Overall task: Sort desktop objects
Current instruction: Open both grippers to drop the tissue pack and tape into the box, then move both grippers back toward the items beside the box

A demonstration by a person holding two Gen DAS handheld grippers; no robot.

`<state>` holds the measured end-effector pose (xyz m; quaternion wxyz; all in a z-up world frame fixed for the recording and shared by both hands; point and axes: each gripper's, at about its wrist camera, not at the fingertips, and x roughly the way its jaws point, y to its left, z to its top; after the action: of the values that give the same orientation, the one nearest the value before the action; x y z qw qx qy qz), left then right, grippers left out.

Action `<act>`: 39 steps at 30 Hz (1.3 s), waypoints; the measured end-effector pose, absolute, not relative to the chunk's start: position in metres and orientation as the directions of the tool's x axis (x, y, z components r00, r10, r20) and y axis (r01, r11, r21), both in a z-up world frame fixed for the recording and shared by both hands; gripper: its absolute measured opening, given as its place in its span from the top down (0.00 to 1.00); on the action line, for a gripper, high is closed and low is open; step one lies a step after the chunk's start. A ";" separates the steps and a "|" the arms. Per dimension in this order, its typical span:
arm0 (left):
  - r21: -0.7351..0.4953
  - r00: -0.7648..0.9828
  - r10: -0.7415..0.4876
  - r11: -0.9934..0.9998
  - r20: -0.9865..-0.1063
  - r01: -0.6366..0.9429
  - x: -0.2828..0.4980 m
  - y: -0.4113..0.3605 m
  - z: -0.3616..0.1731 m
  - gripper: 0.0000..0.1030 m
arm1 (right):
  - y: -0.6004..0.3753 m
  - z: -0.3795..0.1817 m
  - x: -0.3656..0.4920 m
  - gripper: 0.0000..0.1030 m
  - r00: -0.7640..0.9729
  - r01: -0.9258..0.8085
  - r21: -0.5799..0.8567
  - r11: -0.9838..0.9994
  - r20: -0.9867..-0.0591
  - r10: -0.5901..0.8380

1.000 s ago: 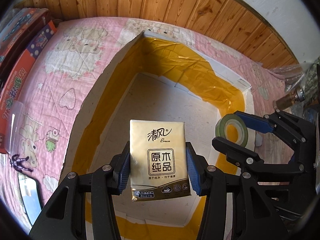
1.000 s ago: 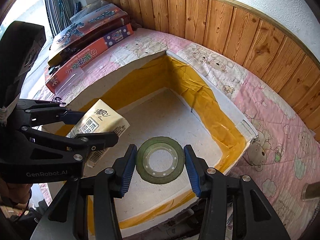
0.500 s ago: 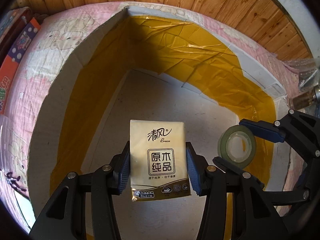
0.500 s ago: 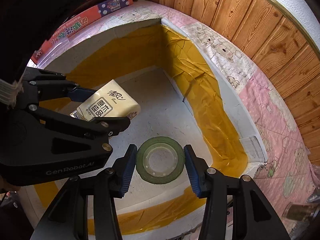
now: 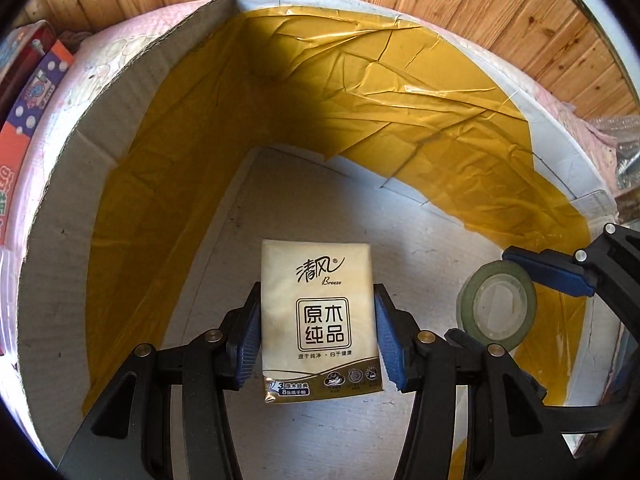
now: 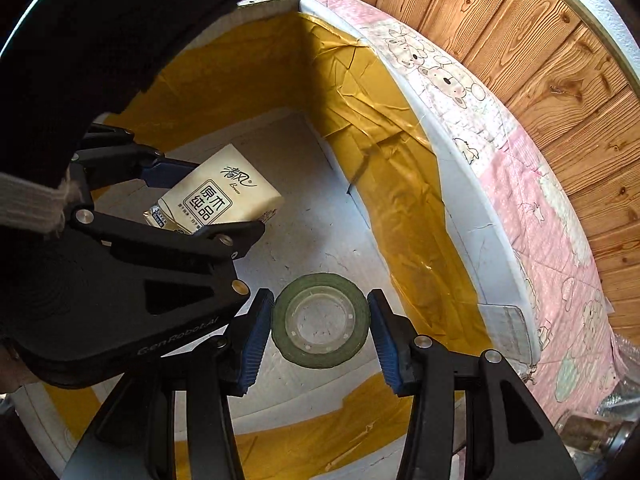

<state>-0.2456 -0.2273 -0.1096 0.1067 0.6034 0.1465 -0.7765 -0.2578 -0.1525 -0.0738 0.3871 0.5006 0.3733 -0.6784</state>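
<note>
My left gripper (image 5: 318, 336) is shut on a cream tissue pack (image 5: 318, 316) with Chinese print and holds it inside a white cardboard box (image 5: 56, 208) lined with yellow tape. My right gripper (image 6: 320, 328) is shut on a green tape roll (image 6: 320, 330) and holds it low inside the same box (image 6: 472, 216), to the right of the left gripper. The tissue pack (image 6: 218, 200) and the left gripper (image 6: 208, 200) show in the right wrist view. The tape roll (image 5: 496, 306) and the right gripper (image 5: 516, 300) show in the left wrist view.
The box stands on a pink bear-print cloth (image 6: 540, 200) against a wooden wall (image 6: 540, 52). Colourful game boxes (image 5: 28, 92) lie at the far left. A glass bottle (image 6: 592, 428) and crinkled plastic lie to the right of the box.
Both grippers have moved forward and down into the box with their objects still held. The box walls now fill both views.
</note>
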 end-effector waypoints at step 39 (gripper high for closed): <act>-0.091 -0.479 -0.051 -0.959 -0.876 0.267 -0.103 -0.188 0.037 0.46 | -0.062 0.051 -0.140 0.25 -0.338 0.857 -0.098 -0.507 -0.849 -0.406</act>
<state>-0.1031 -0.1879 0.0375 0.0932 0.5016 0.1080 -0.8533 -0.1397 -0.0624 0.0513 0.4107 0.4029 0.2793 -0.7688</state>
